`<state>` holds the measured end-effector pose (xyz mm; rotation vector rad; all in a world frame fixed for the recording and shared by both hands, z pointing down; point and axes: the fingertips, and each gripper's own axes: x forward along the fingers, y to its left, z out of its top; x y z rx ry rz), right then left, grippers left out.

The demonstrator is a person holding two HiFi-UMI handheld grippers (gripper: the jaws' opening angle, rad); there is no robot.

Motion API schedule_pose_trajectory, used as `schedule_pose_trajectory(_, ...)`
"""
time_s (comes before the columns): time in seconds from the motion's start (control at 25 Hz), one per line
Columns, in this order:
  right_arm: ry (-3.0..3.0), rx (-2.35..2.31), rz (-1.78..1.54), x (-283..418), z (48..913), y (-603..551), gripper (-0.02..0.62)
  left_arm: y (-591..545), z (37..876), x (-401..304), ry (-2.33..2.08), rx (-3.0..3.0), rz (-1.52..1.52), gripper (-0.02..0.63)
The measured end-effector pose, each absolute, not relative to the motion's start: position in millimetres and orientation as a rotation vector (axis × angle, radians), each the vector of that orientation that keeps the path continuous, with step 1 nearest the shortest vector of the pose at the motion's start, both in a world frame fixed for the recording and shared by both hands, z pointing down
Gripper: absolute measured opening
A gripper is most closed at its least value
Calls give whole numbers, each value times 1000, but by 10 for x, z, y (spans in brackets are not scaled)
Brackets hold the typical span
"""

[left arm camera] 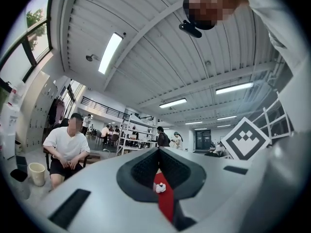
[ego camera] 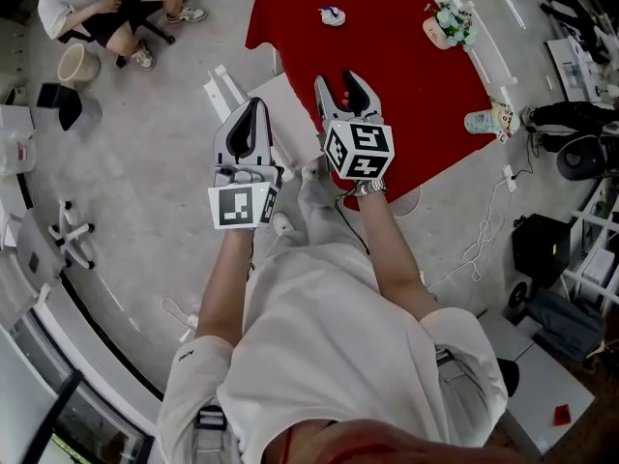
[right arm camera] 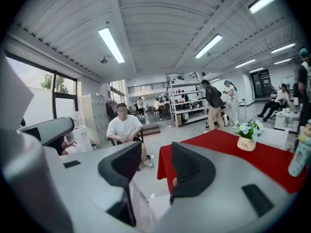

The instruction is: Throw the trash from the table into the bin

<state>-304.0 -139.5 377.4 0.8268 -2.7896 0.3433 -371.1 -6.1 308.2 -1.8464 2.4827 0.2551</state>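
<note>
A crumpled white piece of trash point(ego camera: 332, 14) lies near the far edge of the red-covered table point(ego camera: 387, 61). Through the slit behind the left jaws it shows again as the trash point(left arm camera: 160, 188). My left gripper point(ego camera: 253, 104) is shut, its tips meeting with nothing in them, and hovers over the floor left of the table. My right gripper point(ego camera: 338, 81) is open and empty above the table's near left part. A white bin point(ego camera: 290, 124) stands on the floor against the table's left side, between and below both grippers. In the right gripper view the bin point(right arm camera: 138, 205) shows below the open right gripper point(right arm camera: 156, 149).
A flower pot point(ego camera: 447, 27) and a decorated bottle point(ego camera: 486, 122) stand along the table's right side. A seated person point(ego camera: 106, 3) and a cream bucket point(ego camera: 77, 64) are at the far left. Cables, bags and shelving crowd the floor right of the table.
</note>
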Motion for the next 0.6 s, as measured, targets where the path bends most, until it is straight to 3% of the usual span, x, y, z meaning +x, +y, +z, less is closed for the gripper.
schedule_pose_trajectory(0.6, -2632, 777, 395, -3503, 4537, -2885, 178, -1343, 3410, -4069, 2589, -1824, 160, 5)
